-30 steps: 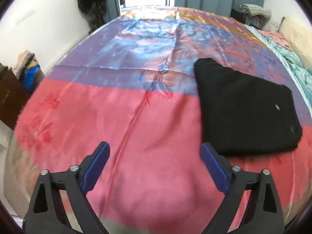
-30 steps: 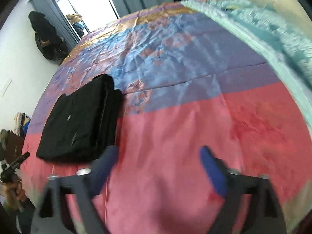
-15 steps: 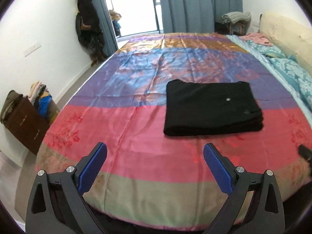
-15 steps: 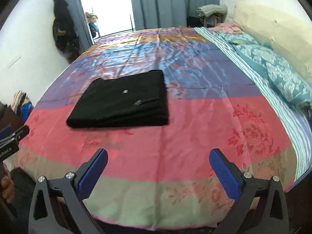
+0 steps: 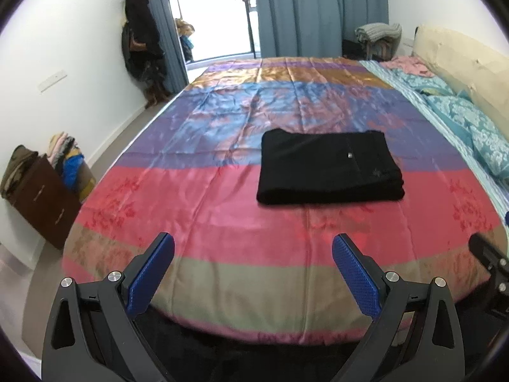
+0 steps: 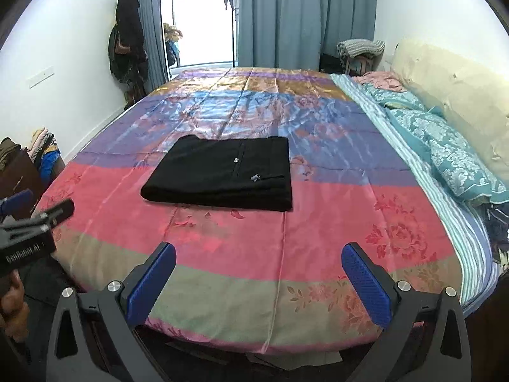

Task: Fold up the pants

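Pants (image 5: 329,170) lie folded into a neat black rectangle on the bedspread (image 5: 222,222), mid-bed, across the red and purple stripes; folding looks done, nothing obvious left; left gripper (image 5: 253,270) wide, nothing between its jaws; right gripper (image 6: 259,275) wide, jaws have just been opening, nothing between them; both well apart from the pants, over the near bed edge; pillows (image 6: 458,159) on the right; curtains (image 6: 302,16) and a bright doorway behind; clothes pile (image 5: 63,159) by the left wall.

Bright daylight from the overexposed glass doorway (image 5: 219,22) puts sheen on the striped satin bedspread (image 5: 222,121); sharp focus, strong fisheye bending, dark vignetted corners.
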`<act>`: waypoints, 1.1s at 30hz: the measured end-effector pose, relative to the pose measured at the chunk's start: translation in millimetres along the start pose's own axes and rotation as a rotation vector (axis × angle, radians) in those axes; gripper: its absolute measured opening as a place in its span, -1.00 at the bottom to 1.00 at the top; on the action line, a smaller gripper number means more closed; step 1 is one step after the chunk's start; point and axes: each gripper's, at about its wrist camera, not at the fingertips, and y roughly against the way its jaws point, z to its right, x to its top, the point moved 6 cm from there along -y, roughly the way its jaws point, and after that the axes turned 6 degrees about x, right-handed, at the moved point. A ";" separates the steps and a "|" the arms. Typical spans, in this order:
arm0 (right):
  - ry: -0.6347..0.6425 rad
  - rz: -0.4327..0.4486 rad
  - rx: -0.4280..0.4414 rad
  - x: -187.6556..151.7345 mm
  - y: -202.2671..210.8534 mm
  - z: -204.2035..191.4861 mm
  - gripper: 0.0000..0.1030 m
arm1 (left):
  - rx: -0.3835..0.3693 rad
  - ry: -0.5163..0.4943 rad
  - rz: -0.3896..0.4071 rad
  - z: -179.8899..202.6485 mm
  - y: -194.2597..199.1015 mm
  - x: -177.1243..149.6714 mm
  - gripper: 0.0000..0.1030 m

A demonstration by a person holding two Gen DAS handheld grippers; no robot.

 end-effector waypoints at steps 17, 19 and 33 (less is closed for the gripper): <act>-0.009 0.004 -0.045 -3.0 29.0 -4.6 1.00 | -0.046 -0.071 -0.015 16.6 28.8 -16.5 0.94; -0.005 0.004 -0.050 -1.5 31.7 -6.1 1.00 | -0.048 -0.072 -0.020 17.2 28.6 -17.6 0.94; 0.038 -0.021 -0.050 -3.4 34.7 -24.1 1.00 | -0.061 -0.029 -0.047 8.1 22.5 -14.0 0.94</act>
